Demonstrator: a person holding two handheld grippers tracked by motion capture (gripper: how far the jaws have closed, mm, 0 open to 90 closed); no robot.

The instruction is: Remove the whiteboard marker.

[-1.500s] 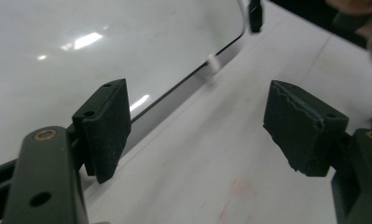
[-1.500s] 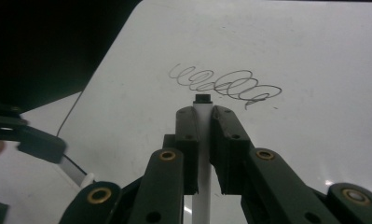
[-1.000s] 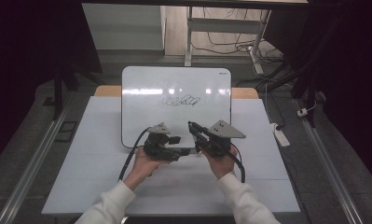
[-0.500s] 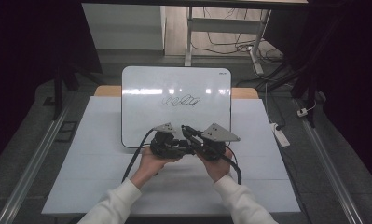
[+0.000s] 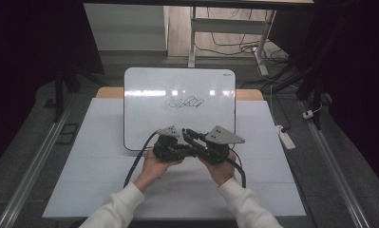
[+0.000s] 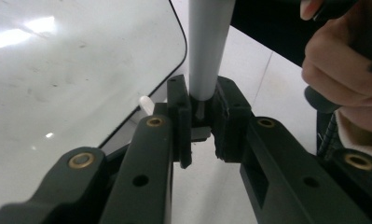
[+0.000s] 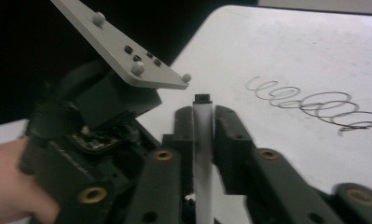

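The white marker (image 6: 207, 46) sits between both grippers, just above the near edge of the whiteboard (image 5: 177, 90) — the left gripper (image 6: 200, 116) has just clamped onto one end. The right gripper (image 7: 203, 126) still has the barrel between its jaws, which have just been easing apart. A scribble (image 7: 309, 102) lies on the board beyond.

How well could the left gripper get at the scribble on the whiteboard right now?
Probably yes: the scribble lies on the bare whiteboard just beyond the left gripper, with nothing between. But its jaws are shut on the marker, which would come along.

White marker (image 7: 203, 154), black tools, white whiteboard (image 5: 144, 109) bearing black scribbled loops (image 5: 184, 102).
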